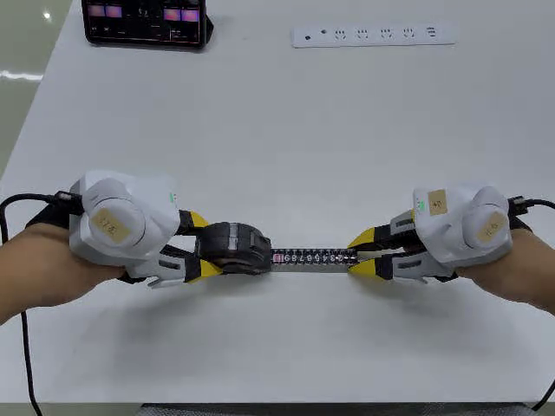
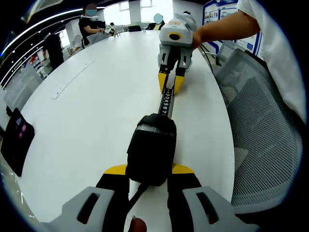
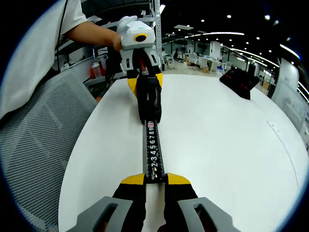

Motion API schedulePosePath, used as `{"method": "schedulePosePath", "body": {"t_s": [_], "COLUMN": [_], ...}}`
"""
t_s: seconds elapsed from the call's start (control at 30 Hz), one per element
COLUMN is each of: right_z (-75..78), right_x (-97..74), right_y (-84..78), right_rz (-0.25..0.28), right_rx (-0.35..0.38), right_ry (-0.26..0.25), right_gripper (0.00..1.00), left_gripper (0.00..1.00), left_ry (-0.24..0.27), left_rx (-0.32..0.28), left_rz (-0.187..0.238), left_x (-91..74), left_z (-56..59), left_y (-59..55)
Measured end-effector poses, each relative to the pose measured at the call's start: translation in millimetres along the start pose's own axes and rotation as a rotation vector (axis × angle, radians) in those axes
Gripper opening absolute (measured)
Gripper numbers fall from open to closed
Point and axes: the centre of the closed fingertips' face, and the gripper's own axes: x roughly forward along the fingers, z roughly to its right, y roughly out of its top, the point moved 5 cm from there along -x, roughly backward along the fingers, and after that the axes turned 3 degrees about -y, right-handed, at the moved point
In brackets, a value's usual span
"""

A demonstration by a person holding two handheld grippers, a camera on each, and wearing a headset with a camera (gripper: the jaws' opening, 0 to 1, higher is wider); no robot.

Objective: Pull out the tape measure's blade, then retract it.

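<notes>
Black tape measure (image 1: 232, 248), lower centre of white tabletop (image 1: 277, 130), clamped in left tool (image 1: 205, 244); blade (image 1: 312, 257) extended, tip clamped in right tool (image 1: 360, 252).

White table (image 1: 277, 130), power strip (image 1: 375, 35) and dark tablet (image 1: 146, 21) at far edge

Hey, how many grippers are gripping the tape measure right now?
2. The left gripper clamps the black case; the right gripper pinches the blade at its pulled-out end.

L tongs (image 1: 206, 251) & R tongs (image 1: 360, 256) both clamped, tips facing, wrists level.
</notes>
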Motion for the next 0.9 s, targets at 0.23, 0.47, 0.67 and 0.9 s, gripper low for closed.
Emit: {"method": "schedulePosePath", "body": {"t_s": [0.23,0.47,0.67,0.9], "right_z": [-2.0,-3.1,-0.1,2.4], "right_x": [-7.5,-15.9,-22.3,-28.6], "right_y": [-3.3,-7.1,-12.7,-18.2], "right_rz": [-0.008,-0.02,-0.035,-0.052], "right_rx": [0.001,0.003,0.0,-0.01], "right_ry": [-0.008,-0.014,-0.015,-0.011], "right_gripper": [0.1,0.1,0.1,0.1], "left_gripper": [0.24,0.24,0.24,0.24], "left_ry": [0.004,0.005,0.006,0.006], "left_rx": [0.001,-0.002,-0.001,-0.002], "left_rz": [-0.001,0.001,-0.001,-0.002], "left_x": [0.1,0.1,0.1,0.1], "left_z": [-0.1,-0.6,-0.6,-0.4], "left_y": [0.0,-0.4,-0.2,0.0]}}
